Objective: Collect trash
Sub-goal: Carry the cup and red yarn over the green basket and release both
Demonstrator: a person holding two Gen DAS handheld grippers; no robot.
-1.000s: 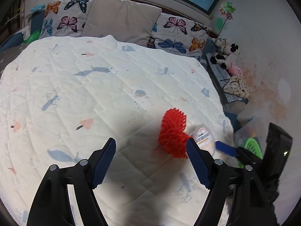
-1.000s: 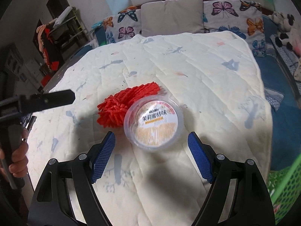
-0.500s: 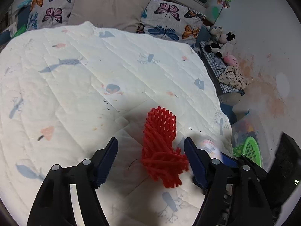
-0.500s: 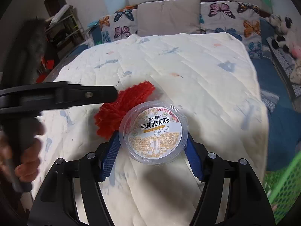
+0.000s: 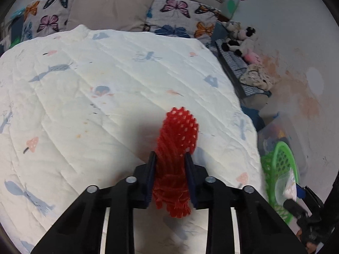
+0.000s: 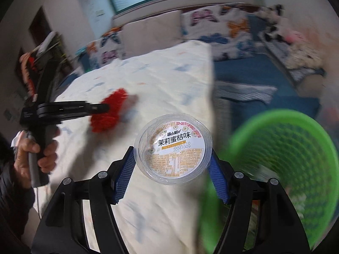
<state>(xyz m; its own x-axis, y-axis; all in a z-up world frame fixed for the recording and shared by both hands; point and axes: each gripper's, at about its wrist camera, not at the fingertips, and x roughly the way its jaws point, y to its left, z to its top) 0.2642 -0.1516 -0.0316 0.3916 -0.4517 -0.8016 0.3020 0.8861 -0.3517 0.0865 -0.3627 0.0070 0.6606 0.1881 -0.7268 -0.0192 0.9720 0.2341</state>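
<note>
Left wrist view showed a bed [image 5: 118,97] under a white quilt printed with small mushrooms and fish, filling most of the frame, with butterfly pillows [image 5: 180,17] and a plain beige one lined up along its far end. Past the bed's right edge, low against the stained wall, stood a green mesh basket [image 5: 281,156], and further along the same wall sat a heap of plush toys [image 5: 239,40]. Over the quilt, the left hand-held gripper [image 5: 170,169] was clamped narrow on a red foam net [image 5: 175,148], its blue pads pressing the bunched lower part while the netted top stood up above the fingertips. In the right wrist view, which was blurred, the green basket [image 6: 281,160] loomed large at the right, just beside the right hand-held gripper [image 6: 172,158]. That hand-held gripper stood half wide and gripped a clear round plastic tub [image 6: 172,146] with an orange and white printed lid, one blue pad on each side of its rim, the tub held above the bed's edge [image 6: 169,80]. At the left of that view a hand [image 6: 36,158] gripped the handle of the other hand-held gripper, which carried the red net [image 6: 110,110] above the quilt
</note>
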